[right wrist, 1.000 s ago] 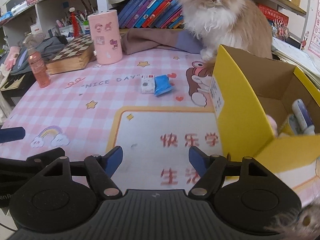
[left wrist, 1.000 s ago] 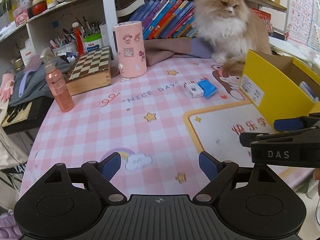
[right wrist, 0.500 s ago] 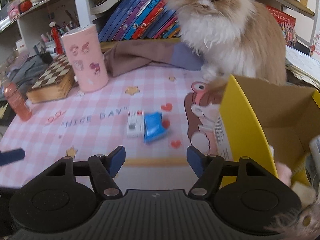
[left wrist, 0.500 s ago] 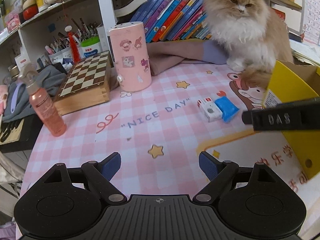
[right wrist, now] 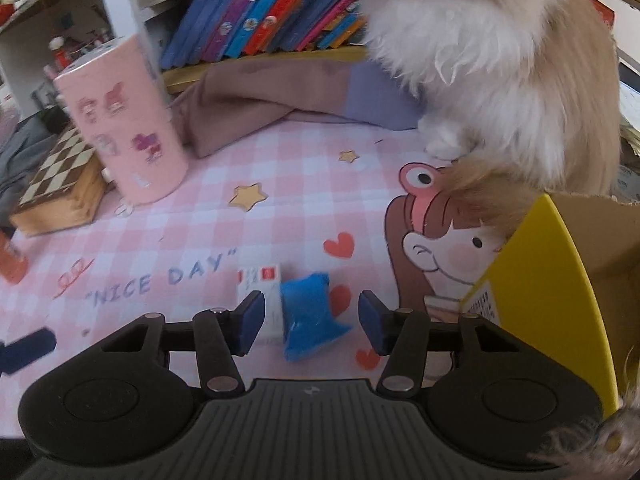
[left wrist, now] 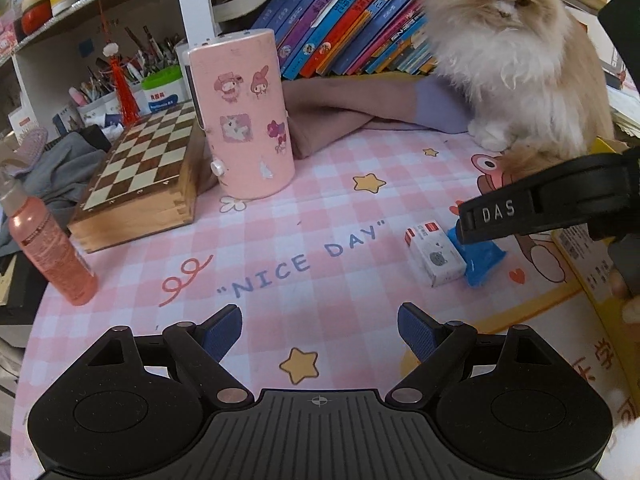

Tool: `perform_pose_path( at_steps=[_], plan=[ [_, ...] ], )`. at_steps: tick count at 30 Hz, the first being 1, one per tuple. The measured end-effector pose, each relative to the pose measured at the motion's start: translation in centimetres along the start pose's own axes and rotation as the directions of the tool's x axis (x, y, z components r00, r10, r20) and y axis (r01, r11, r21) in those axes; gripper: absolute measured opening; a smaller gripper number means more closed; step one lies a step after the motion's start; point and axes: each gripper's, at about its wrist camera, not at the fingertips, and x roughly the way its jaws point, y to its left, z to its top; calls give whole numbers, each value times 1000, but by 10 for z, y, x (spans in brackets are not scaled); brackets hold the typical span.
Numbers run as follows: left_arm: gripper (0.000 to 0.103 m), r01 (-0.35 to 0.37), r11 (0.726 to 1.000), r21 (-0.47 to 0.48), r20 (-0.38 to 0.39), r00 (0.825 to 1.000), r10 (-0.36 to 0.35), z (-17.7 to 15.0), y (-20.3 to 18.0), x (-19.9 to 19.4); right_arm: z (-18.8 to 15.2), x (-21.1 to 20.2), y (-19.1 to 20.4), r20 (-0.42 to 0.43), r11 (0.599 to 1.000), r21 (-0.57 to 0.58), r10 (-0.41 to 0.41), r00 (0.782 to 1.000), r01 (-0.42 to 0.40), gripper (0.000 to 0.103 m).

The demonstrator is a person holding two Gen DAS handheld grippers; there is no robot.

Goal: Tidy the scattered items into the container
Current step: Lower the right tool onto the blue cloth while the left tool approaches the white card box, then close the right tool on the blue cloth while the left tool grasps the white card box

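Small crumpled blue packet lies on pink checked tablecloth, touching small white-and-red box on its left. Right gripper hangs w/ jaws wide apart either side of packet & box, gripping nothing. Yellow cardboard box stands just right of them; fluffy ginger-and-white cat sits behind. Left gripper also wide open, empty, nearer table edge. Pink sticker-covered cylinder stands farther back-left.

In the right wrist view the cat's head is cut off by the top edge and its fur is blurred; the yellow box runs off the right edge; the right gripper hides part of the blue packet in the left wrist view.
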Motion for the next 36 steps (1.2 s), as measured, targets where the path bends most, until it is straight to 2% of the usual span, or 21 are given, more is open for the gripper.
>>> perform_pose_path(
  at_steps=[5,7,10,15,18,23,25,27,30,33,36],
  plan=[
    [87,24,1000,-10,1,1000,-24,6,1,14,2,22,-6,-68,1000,14,4,998,-3,45],
    [87,41,999,-7,2,999,-41,9,-1,18,3,24,-6,-60,1000,2,13,998,-13,43],
    [86,71,997,9,1,997,-71,14,-8,25,4,26,-6,-63,999,-22,25,998,-27,25],
    [85,123,991,48,6,992,-123,24,-26,36,2,21,-26,-52,998,42,-51,997,54,24],
    [84,154,985,75,4,988,-154,31,-40,45,1,17,-34,-48,996,61,-58,997,61,24],
    [72,182,976,119,-4,983,-182,37,-63,59,0,5,-36,-13,997,67,-46,999,47,24],
    [59,169,976,135,-18,986,-168,37,-70,66,1,0,-36,8,997,64,-38,999,37,24],
    [51,163,978,133,-35,987,-160,36,-72,70,1,-3,-38,19,998,62,-34,999,33,24],
    [30,163,979,120,-28,987,-161,34,-71,69,1,-4,-41,14,997,72,-25,1000,24,24],
    [28,159,982,100,-37,987,-156,34,-65,66,-1,-8,-41,15,997,75,-13,1000,12,24],
    [28,147,985,95,-11,989,-147,34,-58,53,-3,-14,-40,25,997,76,-3,1000,1,24]
  ],
)
